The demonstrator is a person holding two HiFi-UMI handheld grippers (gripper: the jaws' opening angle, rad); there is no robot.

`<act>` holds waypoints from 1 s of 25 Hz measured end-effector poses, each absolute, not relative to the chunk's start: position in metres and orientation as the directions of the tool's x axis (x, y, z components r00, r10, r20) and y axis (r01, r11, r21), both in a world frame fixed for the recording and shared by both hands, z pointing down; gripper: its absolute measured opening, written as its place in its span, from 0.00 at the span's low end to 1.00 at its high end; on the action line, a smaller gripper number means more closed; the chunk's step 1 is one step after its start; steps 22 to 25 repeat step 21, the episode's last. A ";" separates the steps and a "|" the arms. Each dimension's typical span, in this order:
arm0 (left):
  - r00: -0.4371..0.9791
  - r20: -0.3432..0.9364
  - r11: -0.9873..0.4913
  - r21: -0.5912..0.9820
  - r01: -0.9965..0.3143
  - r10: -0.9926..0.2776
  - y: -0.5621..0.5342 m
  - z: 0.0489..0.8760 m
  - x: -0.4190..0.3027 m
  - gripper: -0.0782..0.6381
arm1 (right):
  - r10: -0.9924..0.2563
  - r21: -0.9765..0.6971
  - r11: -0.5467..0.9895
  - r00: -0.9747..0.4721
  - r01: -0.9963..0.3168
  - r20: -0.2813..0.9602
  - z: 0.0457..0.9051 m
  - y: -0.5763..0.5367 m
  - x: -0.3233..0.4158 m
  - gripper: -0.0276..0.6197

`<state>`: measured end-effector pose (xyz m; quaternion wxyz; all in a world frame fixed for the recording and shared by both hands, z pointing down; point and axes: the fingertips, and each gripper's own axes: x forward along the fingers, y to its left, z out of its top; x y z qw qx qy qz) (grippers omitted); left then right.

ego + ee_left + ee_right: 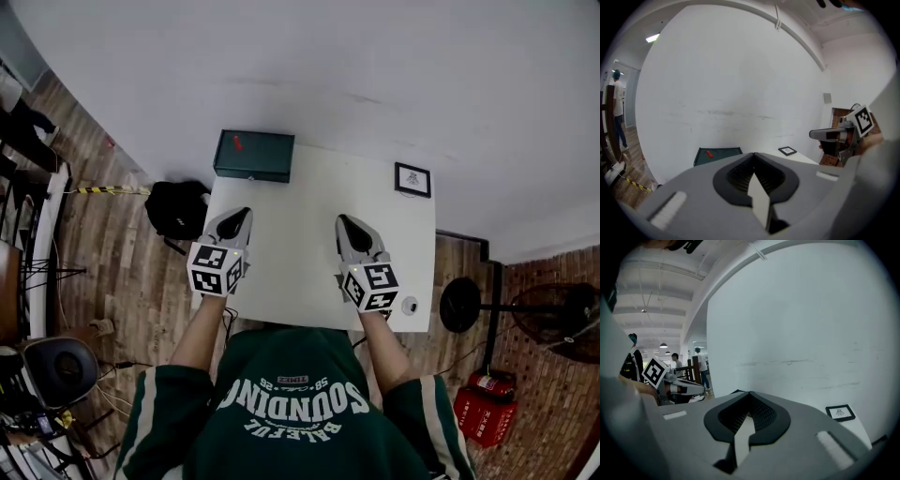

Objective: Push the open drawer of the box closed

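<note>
A dark green box [253, 156] stands at the far left corner of the white table [300, 234], with a small red item [238, 142] on its lid. In the left gripper view the box [717, 155] lies ahead and slightly left, and no drawer shows sticking out of it. My left gripper [242, 217] hovers over the table's left side, short of the box, its jaws pressed together on nothing. My right gripper [345, 223] hovers over the right half, also shut and empty. Each gripper view shows its own jaws closed to a point [753, 159] [749, 397].
A small black-framed picture [412, 178] lies at the table's far right corner, and a small round white item [409, 305] near its front right edge. On the floor are a black bag [178, 208] at the left and a red canister [485, 403] at the right. A white wall backs the table.
</note>
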<state>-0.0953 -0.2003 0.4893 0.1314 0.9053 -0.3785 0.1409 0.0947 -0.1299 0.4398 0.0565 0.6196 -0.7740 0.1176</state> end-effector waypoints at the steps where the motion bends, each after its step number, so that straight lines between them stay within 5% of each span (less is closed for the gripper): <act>1: 0.674 0.354 -0.678 0.132 -0.723 -0.649 -0.199 0.489 -0.096 0.18 | -0.947 -0.110 0.205 -0.226 -0.973 0.231 0.440 -0.129 0.094 0.04; 25: 0.679 0.380 -0.691 0.128 -0.711 -0.628 -0.193 0.502 -0.098 0.18 | -0.940 -0.113 0.213 -0.235 -0.970 0.247 0.449 -0.124 0.081 0.04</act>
